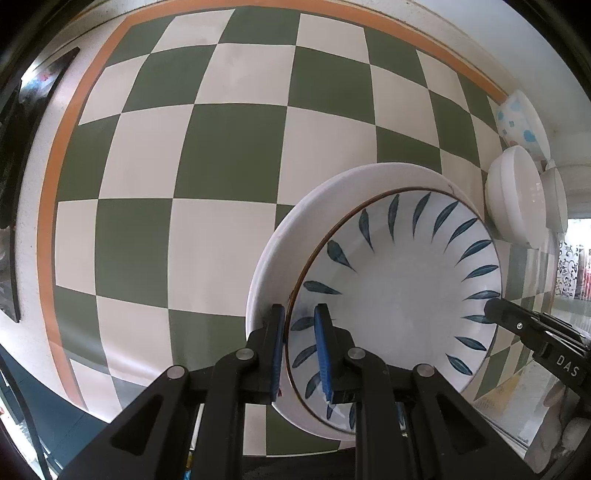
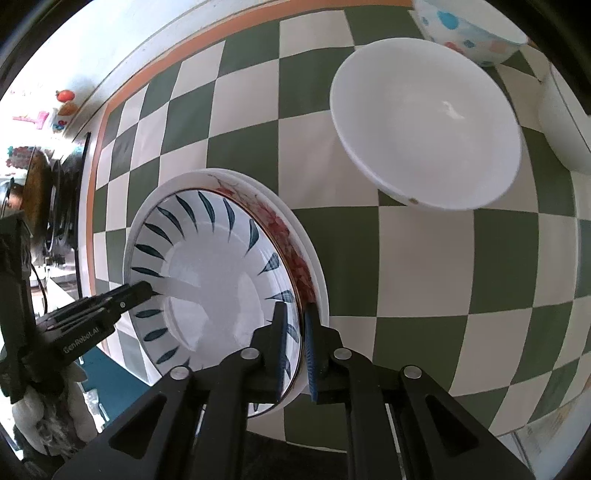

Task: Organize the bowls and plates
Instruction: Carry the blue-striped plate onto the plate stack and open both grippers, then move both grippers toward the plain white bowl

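A blue-leaf plate (image 1: 399, 295) lies on top of a white plate (image 1: 291, 236) on the checkered table. My left gripper (image 1: 300, 325) is shut on the leaf plate's near left rim, one finger inside, one outside. My right gripper (image 2: 294, 325) is shut on the same leaf plate (image 2: 210, 273) at its opposite rim; it also shows in the left wrist view (image 1: 496, 312). Under the leaf plate a red-flowered plate (image 2: 291, 240) and a white plate rim (image 2: 314, 258) show. The left gripper appears in the right wrist view (image 2: 144, 290).
A plain white bowl (image 2: 424, 122) (image 1: 517, 195) stands just beyond the plates. A bowl with blue and pink spots (image 2: 465, 29) (image 1: 517, 122) sits behind it. A white container (image 2: 561, 125) stands at the right. The table's orange border (image 1: 48, 206) runs along the left edge.
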The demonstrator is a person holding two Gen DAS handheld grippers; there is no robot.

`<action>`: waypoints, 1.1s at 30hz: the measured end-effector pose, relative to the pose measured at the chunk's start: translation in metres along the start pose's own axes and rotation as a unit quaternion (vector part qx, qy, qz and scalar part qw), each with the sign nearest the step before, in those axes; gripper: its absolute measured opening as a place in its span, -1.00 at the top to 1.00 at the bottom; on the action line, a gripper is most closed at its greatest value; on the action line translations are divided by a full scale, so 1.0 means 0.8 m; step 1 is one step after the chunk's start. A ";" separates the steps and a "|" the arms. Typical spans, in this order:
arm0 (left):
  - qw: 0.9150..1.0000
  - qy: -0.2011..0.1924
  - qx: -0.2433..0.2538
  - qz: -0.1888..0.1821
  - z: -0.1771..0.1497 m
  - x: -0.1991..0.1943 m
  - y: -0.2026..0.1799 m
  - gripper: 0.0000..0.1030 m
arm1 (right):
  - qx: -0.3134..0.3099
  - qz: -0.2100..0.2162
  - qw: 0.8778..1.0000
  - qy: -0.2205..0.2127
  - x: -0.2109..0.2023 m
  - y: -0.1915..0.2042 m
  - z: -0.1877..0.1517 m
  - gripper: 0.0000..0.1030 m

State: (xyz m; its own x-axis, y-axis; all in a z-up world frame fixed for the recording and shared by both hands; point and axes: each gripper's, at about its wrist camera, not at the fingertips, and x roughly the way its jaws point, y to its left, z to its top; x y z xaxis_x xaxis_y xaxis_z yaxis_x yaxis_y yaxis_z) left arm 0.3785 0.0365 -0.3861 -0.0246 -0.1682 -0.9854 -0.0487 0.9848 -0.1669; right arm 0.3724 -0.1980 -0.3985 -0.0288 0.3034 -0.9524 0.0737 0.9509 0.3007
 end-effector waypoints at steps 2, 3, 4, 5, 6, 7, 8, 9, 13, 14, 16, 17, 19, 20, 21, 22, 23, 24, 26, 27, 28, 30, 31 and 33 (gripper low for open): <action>1.000 -0.004 0.000 0.001 0.000 -0.003 0.002 0.72 | 0.000 -0.008 1.000 -0.006 -0.003 0.002 -0.002 0.74; 1.000 -0.005 -0.001 0.002 -0.001 -0.004 0.004 0.71 | -0.002 -0.009 1.000 -0.008 -0.005 0.003 -0.003 0.73; 1.000 -0.006 -0.001 0.003 -0.002 -0.006 0.005 0.71 | -0.003 -0.009 1.000 -0.012 -0.008 0.005 -0.005 0.73; 1.000 -0.008 -0.002 0.004 -0.003 -0.006 0.004 0.71 | -0.005 -0.010 1.000 -0.014 -0.010 0.007 -0.007 0.72; 1.000 -0.012 -0.003 0.007 -0.005 -0.009 0.005 0.71 | -0.010 -0.014 1.000 -0.017 -0.013 0.011 -0.010 0.71; 1.000 -0.016 -0.003 0.012 -0.007 -0.012 0.004 0.71 | -0.017 -0.021 0.999 -0.021 -0.016 0.015 -0.013 0.69; 1.000 -0.021 -0.002 0.018 -0.008 -0.017 0.003 0.71 | -0.022 -0.026 0.999 -0.024 -0.018 0.019 -0.017 0.64; 0.999 -0.026 0.000 0.024 -0.012 -0.025 0.002 0.71 | -0.029 -0.033 0.999 -0.028 -0.021 0.024 -0.022 0.58; 0.998 -0.049 0.012 0.040 -0.030 -0.043 -0.006 0.62 | -0.040 -0.044 0.997 -0.041 -0.032 0.034 -0.041 0.46; 0.997 -0.055 0.014 0.042 -0.036 -0.050 -0.008 0.61 | -0.040 -0.044 0.997 -0.043 -0.035 0.035 -0.047 0.44; 0.996 -0.071 0.020 0.047 -0.046 -0.063 -0.010 0.50 | -0.036 -0.035 0.997 -0.050 -0.046 0.038 -0.058 0.36; 0.995 -0.080 0.024 0.049 -0.052 -0.072 -0.012 0.47 | -0.034 -0.032 0.997 -0.055 -0.052 0.040 -0.065 0.27; 0.993 -0.099 0.030 0.050 -0.065 -0.093 -0.014 0.39 | -0.034 -0.027 0.997 -0.070 -0.070 0.045 -0.080 0.06; 0.992 -0.109 0.033 0.049 -0.071 -0.103 -0.013 0.33 | -0.033 -0.026 0.996 -0.077 -0.079 0.047 -0.087 -0.11; 0.991 -0.116 0.036 0.048 -0.076 -0.112 -0.014 0.11 | -0.033 -0.023 0.996 -0.085 -0.090 0.050 -0.095 -0.23; 0.990 -0.126 0.041 0.046 -0.082 -0.124 -0.016 -0.20 | -0.034 -0.017 0.995 -0.093 -0.100 0.053 -0.103 -0.27; 0.989 -0.136 0.045 0.047 -0.088 -0.134 -0.019 -0.37 | -0.034 -0.016 0.994 -0.104 -0.112 0.057 -0.113 -0.35; 0.987 -0.144 0.048 0.047 -0.094 -0.141 -0.022 -0.57 | -0.036 -0.019 0.993 -0.114 -0.124 0.061 -0.122 -0.43; 0.984 -0.165 0.052 0.045 -0.110 -0.165 -0.024 -0.65 | -0.042 -0.025 0.990 -0.133 -0.146 0.070 -0.139 -0.51; 0.983 -0.172 0.053 0.044 -0.113 -0.173 -0.027 -0.69 | -0.042 -0.026 0.988 -0.145 -0.159 0.075 -0.151 -0.54; 0.982 -0.178 0.052 0.043 -0.119 -0.182 -0.028 -0.70 | -0.042 -0.027 0.987 -0.152 -0.169 0.079 -0.158 -0.56; 0.979 -0.195 0.051 0.041 -0.132 -0.203 -0.028 -0.72 | -0.047 -0.036 0.984 -0.171 -0.187 0.089 -0.175 -0.61; 0.977 -0.204 0.053 0.041 -0.140 -0.215 -0.029 -0.73 | -0.048 -0.042 0.982 -0.180 -0.198 0.093 -0.184 -0.62; 0.975 -0.215 0.053 0.037 -0.152 -0.232 -0.028 -0.73 | -0.050 -0.050 0.978 -0.198 -0.219 0.100 -0.201 -0.66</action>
State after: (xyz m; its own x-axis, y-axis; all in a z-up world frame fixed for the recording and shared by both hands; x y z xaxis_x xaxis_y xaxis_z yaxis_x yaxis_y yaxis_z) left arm 0.2626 0.0401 -0.1958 0.3968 -0.0853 -0.9139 0.0414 0.9963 -0.0751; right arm 0.2233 -0.1654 -0.2001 0.3592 0.1790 -0.9160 -0.0086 0.9820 0.1885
